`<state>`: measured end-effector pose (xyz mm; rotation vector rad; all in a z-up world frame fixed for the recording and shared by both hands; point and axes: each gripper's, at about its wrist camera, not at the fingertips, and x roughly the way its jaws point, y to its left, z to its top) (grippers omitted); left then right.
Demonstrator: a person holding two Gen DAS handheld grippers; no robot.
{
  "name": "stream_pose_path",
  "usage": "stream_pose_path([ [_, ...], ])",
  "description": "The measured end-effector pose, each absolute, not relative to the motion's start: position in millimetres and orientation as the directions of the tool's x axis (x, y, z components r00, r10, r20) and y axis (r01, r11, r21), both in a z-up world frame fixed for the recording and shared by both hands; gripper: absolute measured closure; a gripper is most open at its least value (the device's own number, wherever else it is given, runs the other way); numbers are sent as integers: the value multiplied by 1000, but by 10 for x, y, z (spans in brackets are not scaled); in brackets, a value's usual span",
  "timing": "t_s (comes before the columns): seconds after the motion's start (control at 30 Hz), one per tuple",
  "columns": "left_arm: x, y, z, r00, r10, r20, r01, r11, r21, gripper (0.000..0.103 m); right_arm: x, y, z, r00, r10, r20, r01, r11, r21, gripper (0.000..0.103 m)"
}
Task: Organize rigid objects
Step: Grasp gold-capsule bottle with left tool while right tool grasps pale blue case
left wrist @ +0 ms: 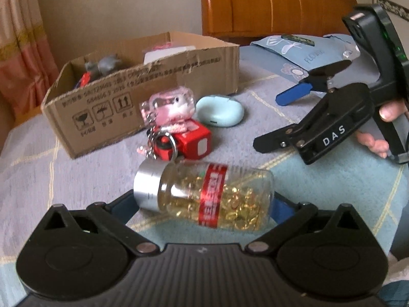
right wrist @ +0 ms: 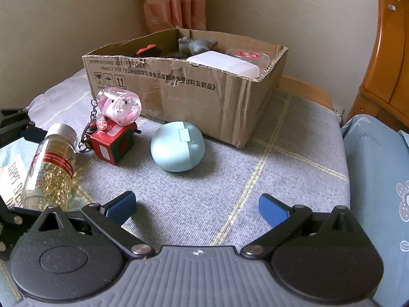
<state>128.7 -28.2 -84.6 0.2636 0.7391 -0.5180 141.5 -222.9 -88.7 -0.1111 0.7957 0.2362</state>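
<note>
A clear bottle of golden capsules (left wrist: 212, 197) (right wrist: 51, 163) with a silver cap and a red band lies on its side on the bedspread. It lies lengthwise between the fingers of my left gripper (left wrist: 204, 206), whose jaws stand wide and do not visibly press on it. Behind it a pink keychain capsule (left wrist: 171, 107) (right wrist: 120, 107) rests on a red cube (left wrist: 196, 143) (right wrist: 112, 145), beside a pale blue oval case (left wrist: 219, 111) (right wrist: 177, 149). My right gripper (right wrist: 198, 208) (left wrist: 281, 120) is open and empty, a short way from the case, with a hand (left wrist: 388, 112) holding it.
An open cardboard box (left wrist: 143, 76) (right wrist: 204, 94) behind the objects holds a grey toy (right wrist: 199, 44), a white box (right wrist: 225, 64) and a red-lidded tub. A blue pillow (left wrist: 306, 51) (right wrist: 378, 166) lies to the right, before a wooden headboard (left wrist: 268, 5). A curtain (right wrist: 173, 2) hangs behind.
</note>
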Motion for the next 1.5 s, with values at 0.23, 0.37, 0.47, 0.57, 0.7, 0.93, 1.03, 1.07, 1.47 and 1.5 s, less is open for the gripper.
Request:
stream_pose_path([
  [0.23, 1305, -202, -831, 623, -358, -696, 518, 855, 23, 4, 1544, -2155, -895, 670, 181, -720, -272, 962, -10, 0],
  [0.37, 1305, -53, -828, 633, -323, -703, 475, 880, 23, 4, 1652, -2071, -904, 674, 188, -714, -279, 960, -11, 0],
  [0.47, 1317, 87, -825, 646, -284, -708, 428, 903, 28, 4, 1732, -2011, -912, 678, 198, -708, -293, 956, -13, 0],
  [0.57, 1348, 227, -821, 655, -257, -711, 383, 924, 18, 4, 1805, -1963, -913, 683, 200, -702, -297, 955, -16, 1],
  [0.7, 1401, 342, -816, 661, -237, -712, 340, 941, 2, 4, 1840, -1925, -894, 695, 205, -690, -302, 953, -21, 11],
  [0.93, 1438, 358, -822, 664, -233, -710, 340, 940, 9, 4, 1869, -1931, -853, 707, 185, -682, -281, 959, -31, 40],
  [1.03, 1425, 362, -823, 667, -222, -711, 334, 942, 18, 4, 1875, -1928, -851, 707, 179, -684, -275, 961, -33, 40],
  [1.07, 1425, 364, -818, 666, -219, -713, 332, 943, 20, 4, 1875, -1922, -850, 708, 175, -684, -274, 961, -37, 40],
  [1.47, 1427, 431, -778, 639, -214, -739, 305, 952, -12, 4, 1837, -1879, -822, 698, 156, -699, -265, 963, -50, 45],
  [1.5, 1429, 433, -765, 637, -211, -741, 302, 953, -11, 4, 1822, -1886, -818, 694, 154, -703, -263, 964, -49, 45],
])
